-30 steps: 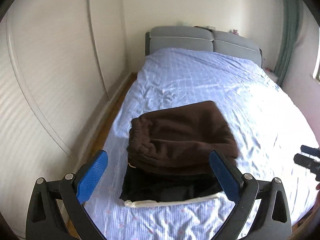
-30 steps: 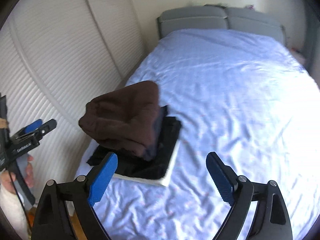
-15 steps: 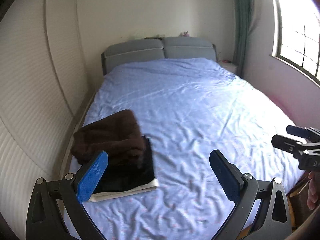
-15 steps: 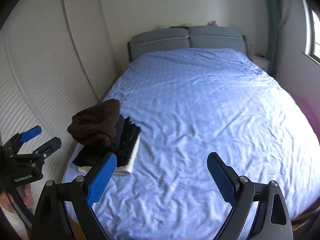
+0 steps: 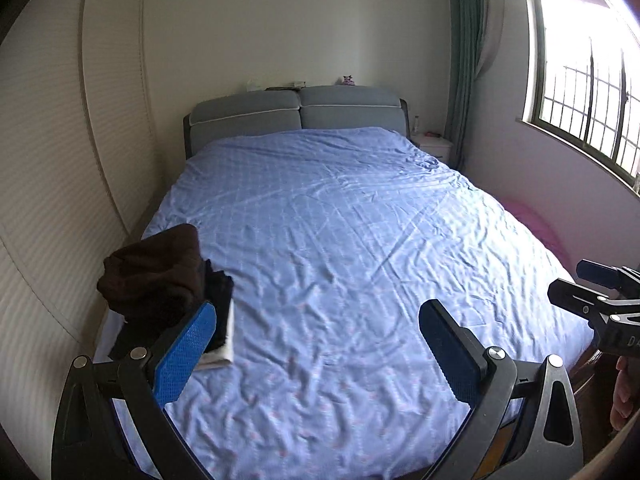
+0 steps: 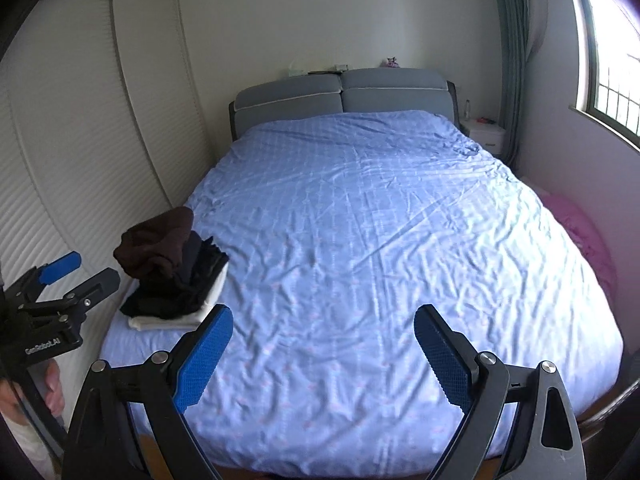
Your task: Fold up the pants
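Pants (image 6: 160, 240) folded atop corner stack on bed (image 6: 380, 240), clear of both grippers (image 5: 316, 344) (image 6: 322, 350), fingers (image 6: 204, 356) wide apart, empty.

The blue bedspread (image 6: 360, 240) lies bare across its middle, right and far parts, giving open passage. One obstacle sits at the near left corner: a stack of folded clothes (image 6: 176, 272), brown pants (image 5: 156, 272) on top, close beside the wardrobe doors (image 6: 80, 160).

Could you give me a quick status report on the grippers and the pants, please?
Left gripper open, empty. Right gripper open, empty. Brown pants folded atop clothes stack at bed corner. Nothing in the way.
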### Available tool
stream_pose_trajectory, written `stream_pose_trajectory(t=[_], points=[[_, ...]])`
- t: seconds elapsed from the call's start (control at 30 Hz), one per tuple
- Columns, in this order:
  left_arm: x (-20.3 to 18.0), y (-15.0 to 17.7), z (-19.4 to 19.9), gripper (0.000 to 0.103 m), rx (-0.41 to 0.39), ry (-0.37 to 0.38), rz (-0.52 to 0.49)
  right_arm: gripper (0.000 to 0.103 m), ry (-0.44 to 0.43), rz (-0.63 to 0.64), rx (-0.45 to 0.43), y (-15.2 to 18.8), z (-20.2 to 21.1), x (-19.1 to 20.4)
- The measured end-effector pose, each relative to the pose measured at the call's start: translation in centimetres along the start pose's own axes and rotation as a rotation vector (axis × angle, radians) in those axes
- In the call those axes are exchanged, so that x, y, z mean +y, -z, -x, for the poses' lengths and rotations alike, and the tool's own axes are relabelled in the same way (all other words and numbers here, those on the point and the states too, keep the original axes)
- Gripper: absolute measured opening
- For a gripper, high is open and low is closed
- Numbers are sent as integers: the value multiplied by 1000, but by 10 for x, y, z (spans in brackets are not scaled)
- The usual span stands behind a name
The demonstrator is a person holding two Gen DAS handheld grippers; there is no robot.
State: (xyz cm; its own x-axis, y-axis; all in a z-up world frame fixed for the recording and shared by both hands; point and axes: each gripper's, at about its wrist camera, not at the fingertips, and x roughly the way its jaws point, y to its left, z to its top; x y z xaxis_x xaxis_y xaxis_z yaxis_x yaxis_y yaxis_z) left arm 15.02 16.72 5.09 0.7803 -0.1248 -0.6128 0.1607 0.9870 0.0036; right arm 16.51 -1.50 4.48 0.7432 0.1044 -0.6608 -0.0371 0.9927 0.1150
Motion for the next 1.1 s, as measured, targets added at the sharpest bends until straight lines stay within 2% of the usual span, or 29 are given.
stream_pose_trajectory(t=[0.17,0.5,1.1], points=[[-42,7,16,103,-9,-2,2,93,-7,5,-6,11,20,-33],[-85,13,42,103,-27,-7,1,93,-30,5,-35,25,52,-68],[-92,13,57,103,-52,11,8,93,-35,32,-62,22,69,-70]])
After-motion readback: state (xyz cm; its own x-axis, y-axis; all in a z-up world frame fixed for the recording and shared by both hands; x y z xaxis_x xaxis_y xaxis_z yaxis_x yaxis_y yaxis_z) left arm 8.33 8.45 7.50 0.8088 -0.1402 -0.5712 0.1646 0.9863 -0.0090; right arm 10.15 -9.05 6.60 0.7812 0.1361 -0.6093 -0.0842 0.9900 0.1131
